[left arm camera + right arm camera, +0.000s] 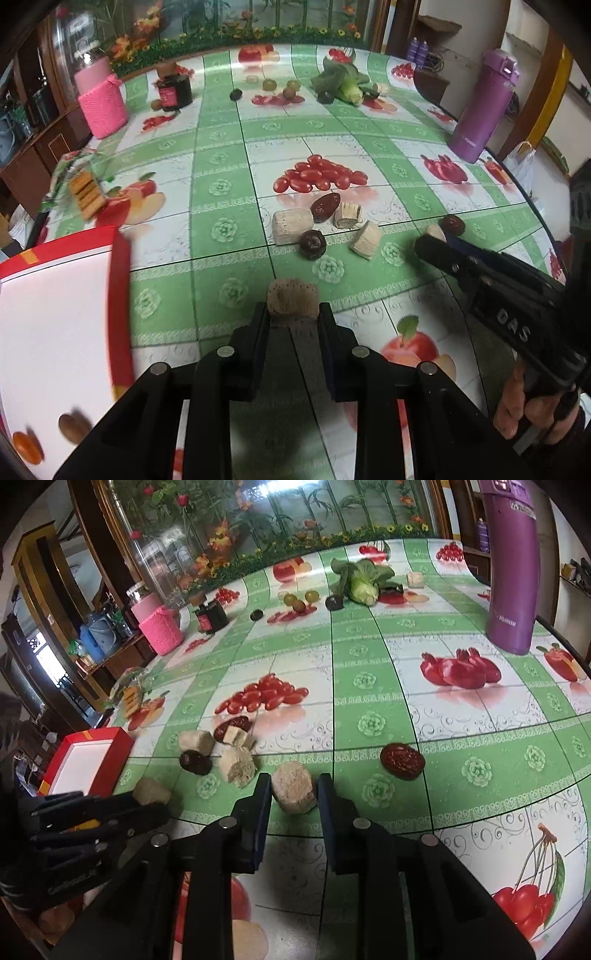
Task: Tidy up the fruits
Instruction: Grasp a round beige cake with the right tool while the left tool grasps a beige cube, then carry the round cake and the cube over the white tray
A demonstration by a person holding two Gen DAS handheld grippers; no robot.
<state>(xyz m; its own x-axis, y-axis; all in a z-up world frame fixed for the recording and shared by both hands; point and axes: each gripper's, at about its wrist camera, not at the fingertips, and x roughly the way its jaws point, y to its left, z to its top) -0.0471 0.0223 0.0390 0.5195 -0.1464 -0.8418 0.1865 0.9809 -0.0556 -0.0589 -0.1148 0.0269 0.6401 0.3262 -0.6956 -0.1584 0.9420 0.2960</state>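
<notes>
— Beige and fibrous, that cut piece (293, 297) the left gripper (293, 314) is gripping: both jaws are pressing its sides, and it is sitting up off the tablecloth (221, 140).

— And the right gripper (293, 788)?

— Its jaws are standing around a second beige piece (294, 792), which is resting on the cloth. Whether the pads are touching it I cannot tell (there seems to be a sliver of gap on each side). In the left wrist view a hand (532, 406) is holding that gripper's handle.

— Where are the other fruits lying?

— A wrinkled red date (402, 761) is lying just right of the right gripper. Further left a cluster is sitting together: three more beige pieces (291, 225), a long date (325, 206) and a dark round fruit (313, 243). A red-rimmed white box (55, 314) is standing at the left edge, with a brown and an orange item in its near corner. A purple bottle (511, 565) is standing far right.
</notes>
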